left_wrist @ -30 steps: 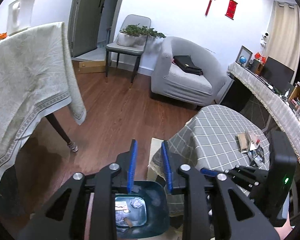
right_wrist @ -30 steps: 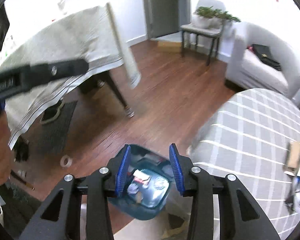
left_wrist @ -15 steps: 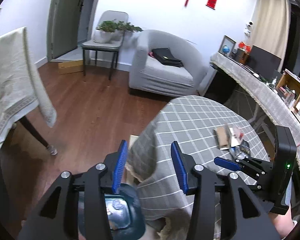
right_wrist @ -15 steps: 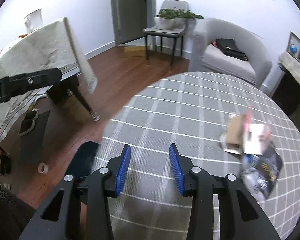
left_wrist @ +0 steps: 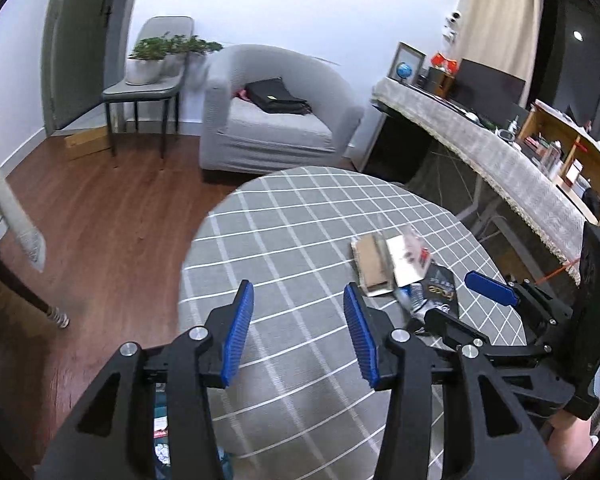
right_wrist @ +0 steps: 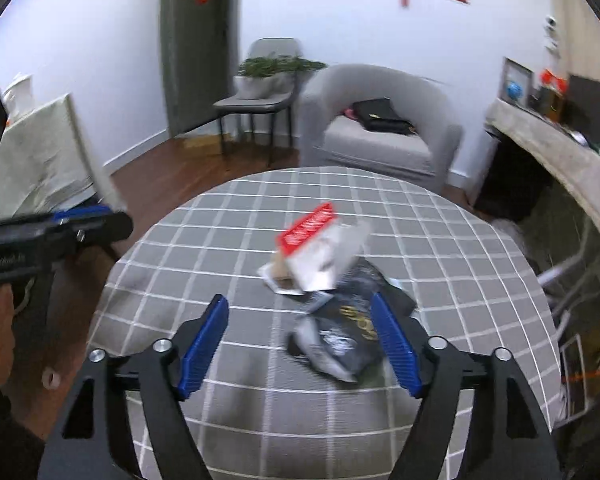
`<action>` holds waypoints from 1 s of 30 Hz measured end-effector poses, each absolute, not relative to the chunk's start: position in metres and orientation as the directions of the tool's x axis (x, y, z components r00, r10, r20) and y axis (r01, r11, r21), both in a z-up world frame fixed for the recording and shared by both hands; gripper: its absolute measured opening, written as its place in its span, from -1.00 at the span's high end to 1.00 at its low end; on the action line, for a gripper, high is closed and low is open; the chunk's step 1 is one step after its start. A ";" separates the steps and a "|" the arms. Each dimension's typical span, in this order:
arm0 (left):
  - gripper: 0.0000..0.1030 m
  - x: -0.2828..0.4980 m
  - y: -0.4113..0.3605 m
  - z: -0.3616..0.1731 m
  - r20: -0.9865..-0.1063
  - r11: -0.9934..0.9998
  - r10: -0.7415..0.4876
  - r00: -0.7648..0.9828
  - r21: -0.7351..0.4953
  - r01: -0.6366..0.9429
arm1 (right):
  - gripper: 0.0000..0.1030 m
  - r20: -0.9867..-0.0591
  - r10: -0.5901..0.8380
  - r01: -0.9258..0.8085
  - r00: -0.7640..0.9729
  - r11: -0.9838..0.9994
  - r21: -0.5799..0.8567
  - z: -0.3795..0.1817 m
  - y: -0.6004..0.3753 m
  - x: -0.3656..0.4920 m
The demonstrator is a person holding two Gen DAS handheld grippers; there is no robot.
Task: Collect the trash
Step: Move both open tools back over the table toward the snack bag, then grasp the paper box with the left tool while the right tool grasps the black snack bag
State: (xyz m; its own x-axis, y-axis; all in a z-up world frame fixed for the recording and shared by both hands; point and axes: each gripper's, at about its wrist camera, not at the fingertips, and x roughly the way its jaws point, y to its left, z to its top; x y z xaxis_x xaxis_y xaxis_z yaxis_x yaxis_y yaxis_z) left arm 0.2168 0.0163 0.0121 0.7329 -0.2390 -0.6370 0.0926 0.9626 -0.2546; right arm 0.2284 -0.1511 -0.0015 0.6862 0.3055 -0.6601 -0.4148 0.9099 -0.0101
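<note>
The trash pile (right_wrist: 324, 280), made up of a black wrapper, a cardboard scrap and a red-and-white packet, lies on the round checked table (right_wrist: 220, 240), right of centre; none of it is collected yet. The right gripper (right_wrist: 300, 344) hovers just short of the pile, jaws spread wide and empty. The left gripper (left_wrist: 298, 328) is likewise spread and empty, off to the pile's left. A bin (left_wrist: 160, 436) shows below the table edge. Nothing obstructs the approach.

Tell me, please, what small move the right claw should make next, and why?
Probably ease the right claw forward and down onto the black wrapper. Its jaws stand wide open and empty, and the wrapper lies between them on the checked tablecloth, nearest of the litter pile.
</note>
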 end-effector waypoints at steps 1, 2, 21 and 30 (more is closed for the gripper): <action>0.04 0.220 0.013 0.012 -0.636 0.961 -0.246 0.731 -0.260 0.097 | -0.49 -0.669 0.305 -0.408 0.678 0.913 0.003 -0.004 -0.151 0.230; 0.04 0.223 0.011 0.011 -0.635 0.960 -0.250 0.731 -0.263 0.100 | -0.49 -0.678 0.302 -0.397 0.670 0.918 0.016 -0.006 -0.153 0.234; 0.05 0.276 -0.033 -0.007 -0.640 0.939 -0.337 0.690 -0.279 0.199 | -0.43 -0.728 0.176 -0.243 0.663 0.970 0.014 -0.039 -0.165 0.260; 0.07 0.295 -0.061 -0.012 -0.633 0.918 -0.393 0.667 -0.310 0.247 | -0.13 -0.726 0.239 -0.279 0.644 0.958 0.067 -0.040 -0.184 0.262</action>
State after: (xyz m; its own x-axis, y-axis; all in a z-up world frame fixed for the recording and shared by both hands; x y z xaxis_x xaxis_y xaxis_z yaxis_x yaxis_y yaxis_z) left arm 0.2948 -0.0612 -0.0123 0.6673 -0.3928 -0.6328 0.2467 0.9182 -0.3098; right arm 0.2620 -0.1840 -0.0396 0.6442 0.2391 -0.7265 -0.2794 0.9578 0.0675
